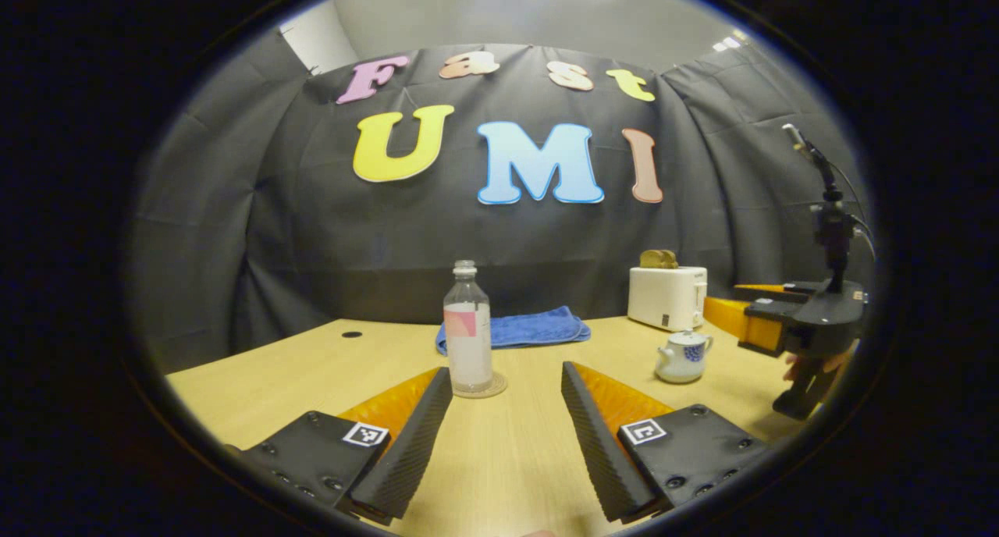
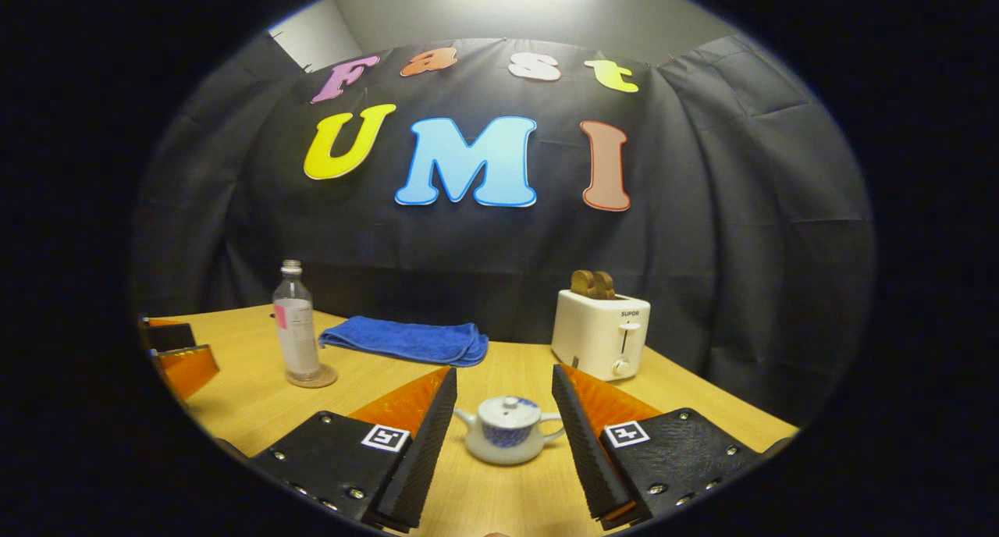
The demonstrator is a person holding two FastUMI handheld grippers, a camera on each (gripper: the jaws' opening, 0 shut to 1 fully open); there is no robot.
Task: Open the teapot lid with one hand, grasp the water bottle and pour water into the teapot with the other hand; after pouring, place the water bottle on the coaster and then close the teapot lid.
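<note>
Right tongs [image 2: 503, 400] spread wide, teapot [image 2: 506, 437] between them; left tongs [image 1: 506, 389] spread wide, bottle [image 1: 467, 336] just beyond on its coaster [image 1: 497, 386].

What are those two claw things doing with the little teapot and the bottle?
Nothing is picked up yet. A person holds two grippers over the table. The left gripper is open, facing the water bottle, which stands on its coaster. The right gripper is open in front of the teapot, whose lid is on.
</note>
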